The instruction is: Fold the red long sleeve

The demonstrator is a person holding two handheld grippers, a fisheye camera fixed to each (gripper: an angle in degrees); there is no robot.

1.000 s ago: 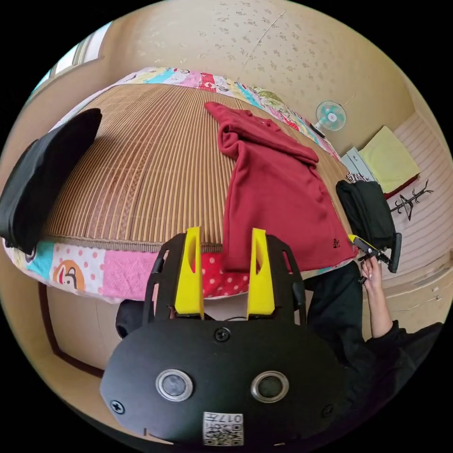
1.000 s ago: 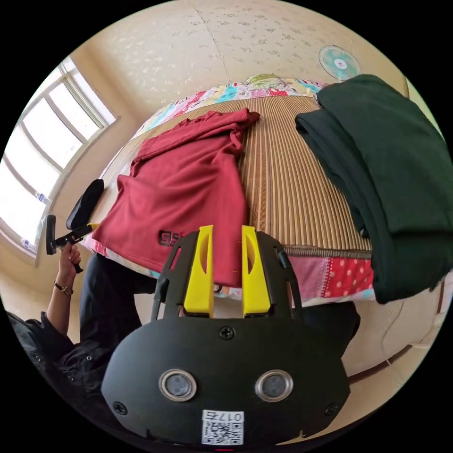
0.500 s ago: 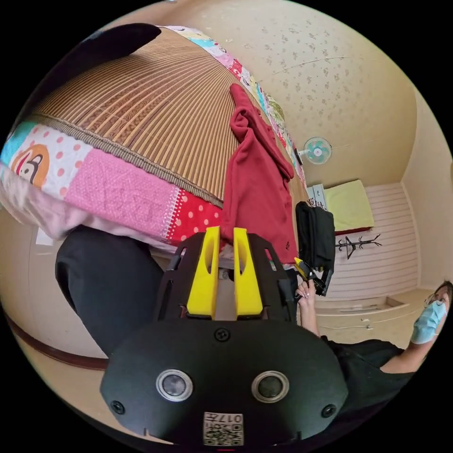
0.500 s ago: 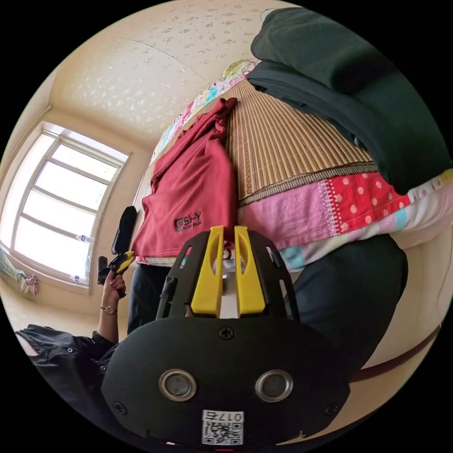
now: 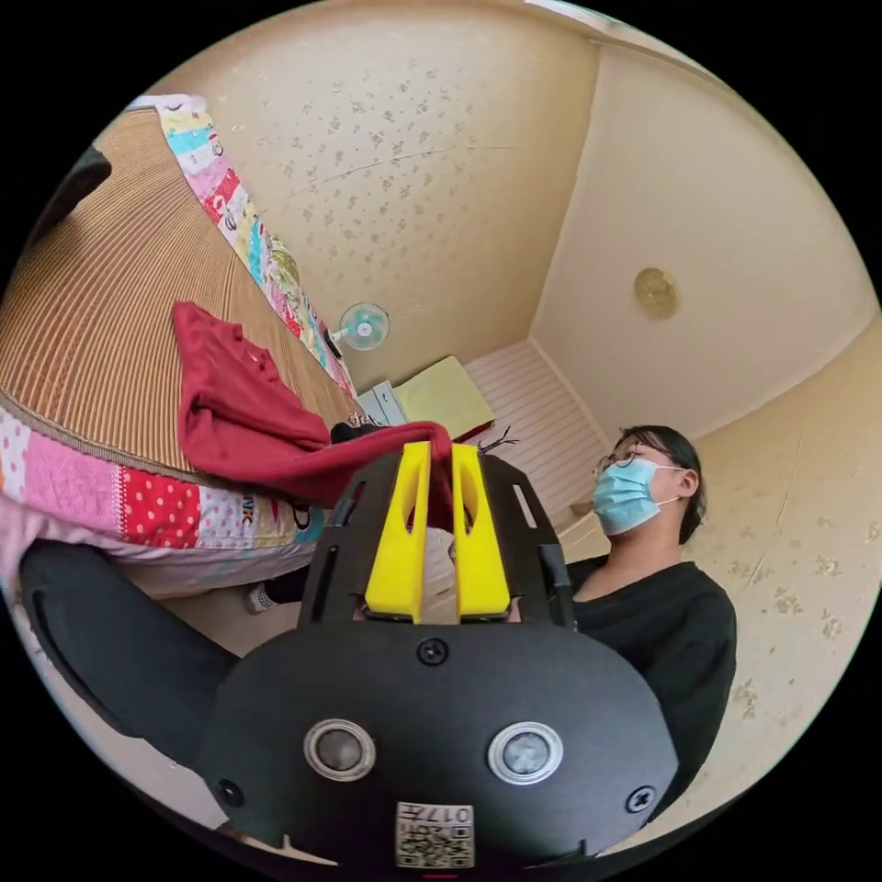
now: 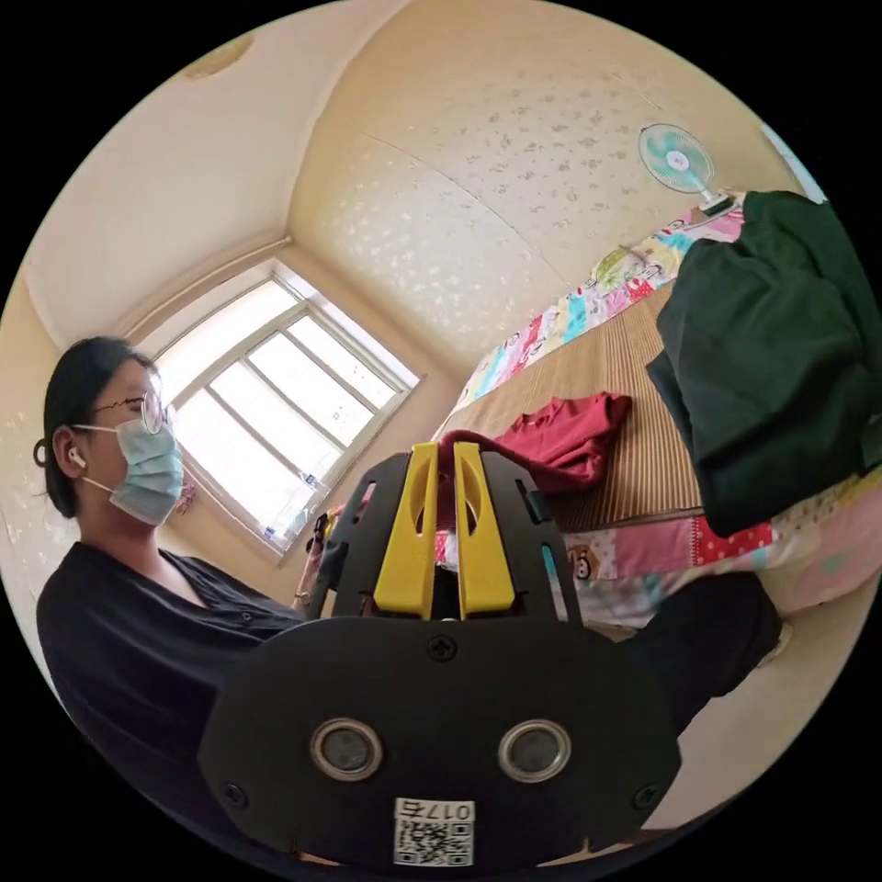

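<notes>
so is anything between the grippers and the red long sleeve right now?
Nothing visible. The left gripper and right gripper are each shut on the red long sleeve, fabric pinched between the jaws, the rest trailing onto the bamboo mat.

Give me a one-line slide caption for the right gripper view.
Right tongs pinch the red long sleeve's hem, lifting it off the striped bed mat beside a dark green garment.

Soft matt red cloth shirt (image 5: 239,418) lies on a ribbed woven mat (image 5: 83,322).
</notes>
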